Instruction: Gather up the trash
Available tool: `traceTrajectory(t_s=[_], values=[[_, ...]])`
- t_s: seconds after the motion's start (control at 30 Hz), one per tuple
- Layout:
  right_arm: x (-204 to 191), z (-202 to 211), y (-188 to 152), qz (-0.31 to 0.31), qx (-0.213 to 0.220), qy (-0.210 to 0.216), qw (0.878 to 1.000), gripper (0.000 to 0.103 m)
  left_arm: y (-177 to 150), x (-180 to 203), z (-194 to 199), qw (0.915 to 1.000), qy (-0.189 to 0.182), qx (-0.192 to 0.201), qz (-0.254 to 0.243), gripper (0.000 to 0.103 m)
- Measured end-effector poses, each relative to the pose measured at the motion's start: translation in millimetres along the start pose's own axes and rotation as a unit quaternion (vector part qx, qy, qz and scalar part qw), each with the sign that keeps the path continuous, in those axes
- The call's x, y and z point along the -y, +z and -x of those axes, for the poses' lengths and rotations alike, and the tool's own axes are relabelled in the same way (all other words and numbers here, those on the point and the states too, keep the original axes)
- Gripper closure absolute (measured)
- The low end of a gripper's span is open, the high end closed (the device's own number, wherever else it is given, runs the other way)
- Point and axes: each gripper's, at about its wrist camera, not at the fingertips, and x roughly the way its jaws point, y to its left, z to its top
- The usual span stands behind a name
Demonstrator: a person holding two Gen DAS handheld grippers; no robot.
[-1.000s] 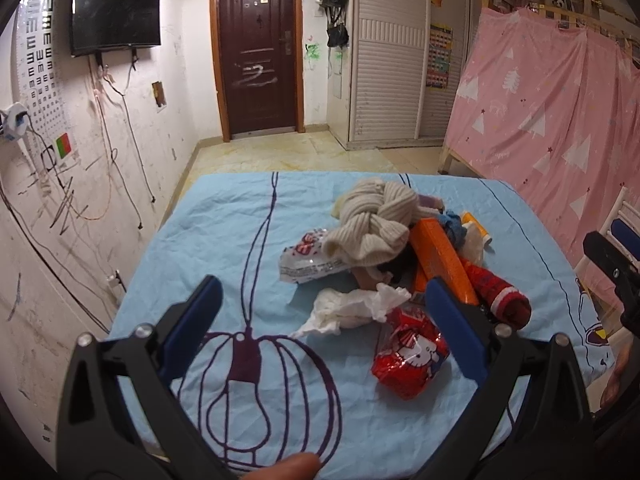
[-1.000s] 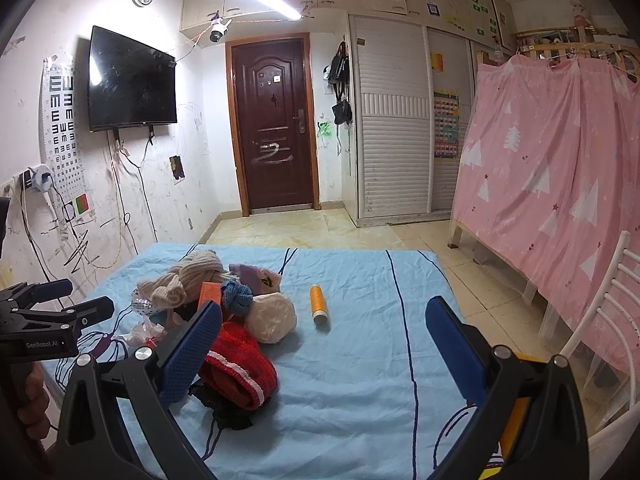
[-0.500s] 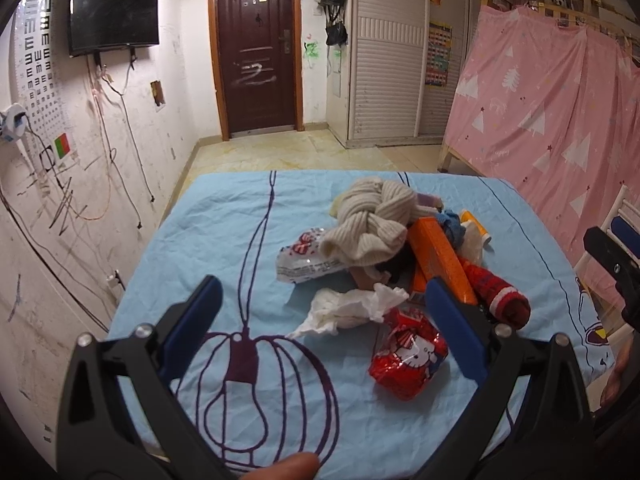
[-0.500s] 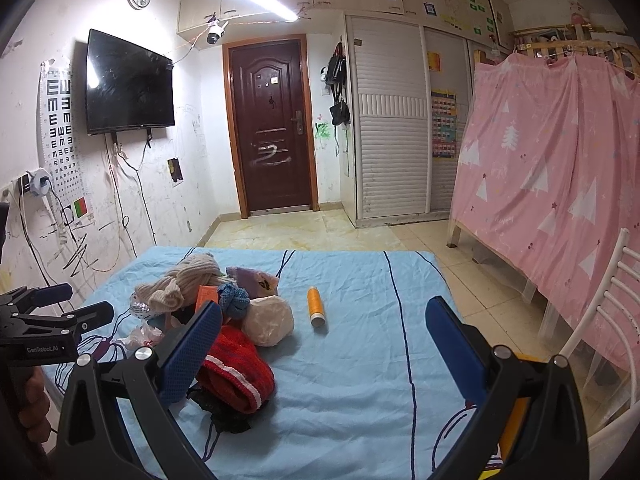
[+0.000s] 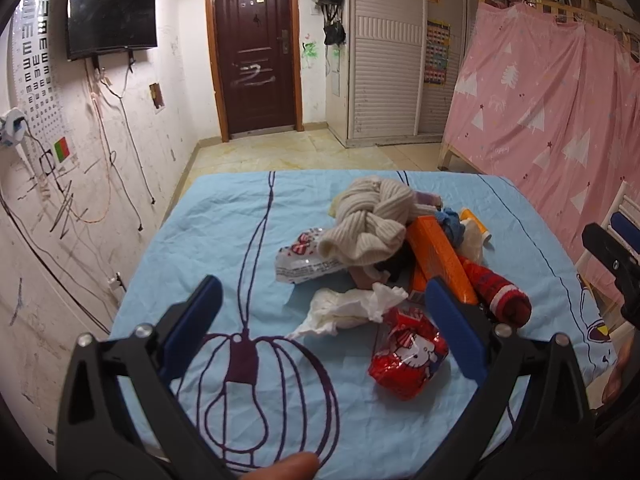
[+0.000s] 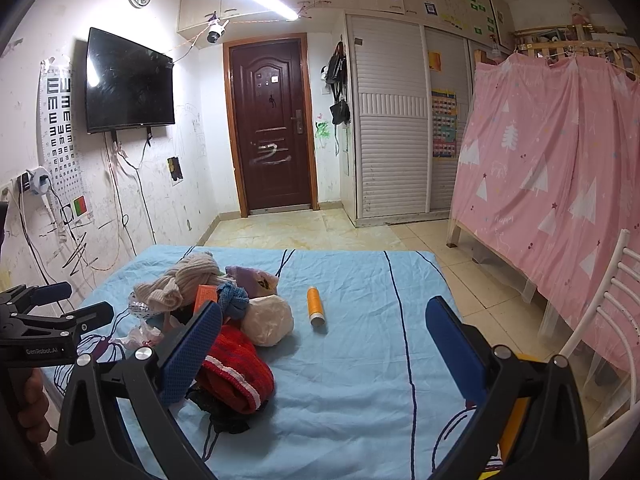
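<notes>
A heap lies on the blue sheet (image 5: 224,240). Nearest my left gripper (image 5: 324,320) are a crumpled white tissue (image 5: 344,308) and a red snack wrapper (image 5: 408,356); behind them sits a white printed wrapper (image 5: 304,260). The left gripper is open and hovers above the tissue, holding nothing. My right gripper (image 6: 324,344) is open too, empty, over the sheet with the heap by its left finger. From that side I see a red knit sock (image 6: 236,372), a pale plastic bag (image 6: 268,320) and an orange tube (image 6: 314,306).
A beige knit garment (image 5: 368,220), an orange box (image 5: 440,260) and blue cloth (image 5: 452,224) make up the heap's middle. A scribbled wall (image 5: 60,200) borders the bed's left side. A pink curtain (image 6: 560,168) and a white chair (image 6: 600,320) stand to the right.
Both views have shifted only slightly; the right wrist view tilted a little upward. Nothing on the bed has moved and both grippers stayed open.
</notes>
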Motion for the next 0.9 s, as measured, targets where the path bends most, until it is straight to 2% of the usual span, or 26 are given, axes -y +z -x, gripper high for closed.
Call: traceTrajectory(t_s=[0.9], values=[[1.0,-7.9,-2.5,-0.001,-0.011,0.002,1.0,0.008,-0.9,-0.3,-2.7,1.0,0.002,-0.007,-0.003,0.006]])
